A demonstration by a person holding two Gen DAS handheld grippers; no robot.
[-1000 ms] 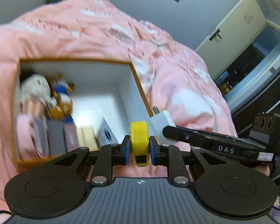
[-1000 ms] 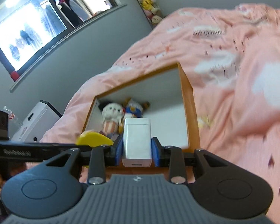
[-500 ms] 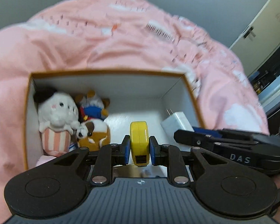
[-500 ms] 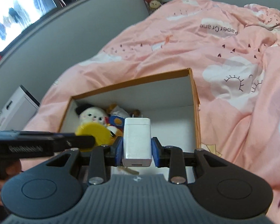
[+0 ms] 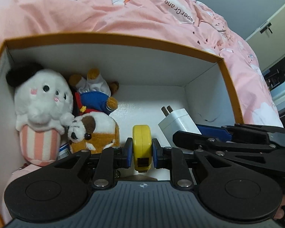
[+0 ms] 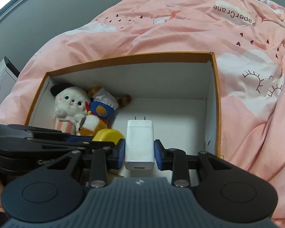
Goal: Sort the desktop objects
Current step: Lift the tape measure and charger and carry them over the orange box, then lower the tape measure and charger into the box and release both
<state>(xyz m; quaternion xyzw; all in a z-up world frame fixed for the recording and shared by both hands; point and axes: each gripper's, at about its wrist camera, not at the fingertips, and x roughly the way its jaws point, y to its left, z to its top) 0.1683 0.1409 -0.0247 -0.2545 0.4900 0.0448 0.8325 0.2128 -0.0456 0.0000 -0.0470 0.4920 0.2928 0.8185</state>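
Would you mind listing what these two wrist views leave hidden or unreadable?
- Near floor of the box: both views, covered by the claws' bodies.
- Flat items under the striped plush: left view, only slivers show.
- Yellow tape measure label and far side: hidden between the left claw pads.
- White charger port end: right view, too small to read inside the right claw.
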